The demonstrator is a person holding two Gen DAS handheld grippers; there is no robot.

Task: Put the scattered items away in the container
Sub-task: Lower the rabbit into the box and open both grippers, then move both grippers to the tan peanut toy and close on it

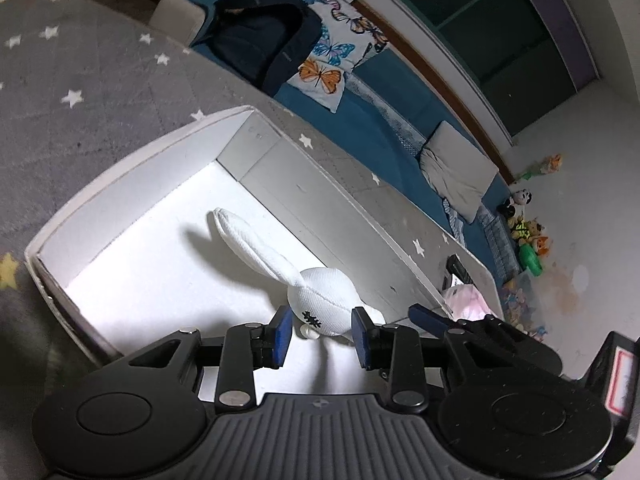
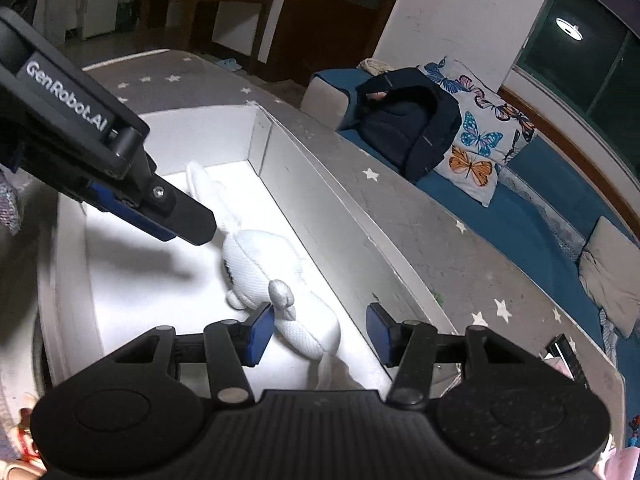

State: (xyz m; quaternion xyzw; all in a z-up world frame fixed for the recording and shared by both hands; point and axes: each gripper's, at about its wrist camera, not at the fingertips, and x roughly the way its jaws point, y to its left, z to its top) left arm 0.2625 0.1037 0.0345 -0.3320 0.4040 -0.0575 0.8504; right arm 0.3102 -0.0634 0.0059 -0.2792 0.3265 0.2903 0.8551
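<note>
White plush rabbit lay on the floor of the white box, close to the box's long far wall, ears pointing toward the far short wall. Left wrist view: the left gripper hung just above the rabbit's head, jaws apart, blue pads clear of the fabric on both sides; nothing was gripped. The toy appeared already delivered, so the sound move was judged to be a straight lift out, keeping both pads off the fabric so it would not be dragged. Open floor lay toward the box's near wall. A pink item sat outside the box on the star-patterned mat, near the box's end corner, and looked a likely next pick.

Right wrist view: the right gripper stood over the rabbit's body, jaws apart; the left pad was just beside or brushing the fabric, which could not be settled, while the right pad hung over the long wall's rim. No squeeze showed. The left gripper's finger crossed above the head, so the two tools were close; one should withdraw first, rising clear of the rim.
</note>
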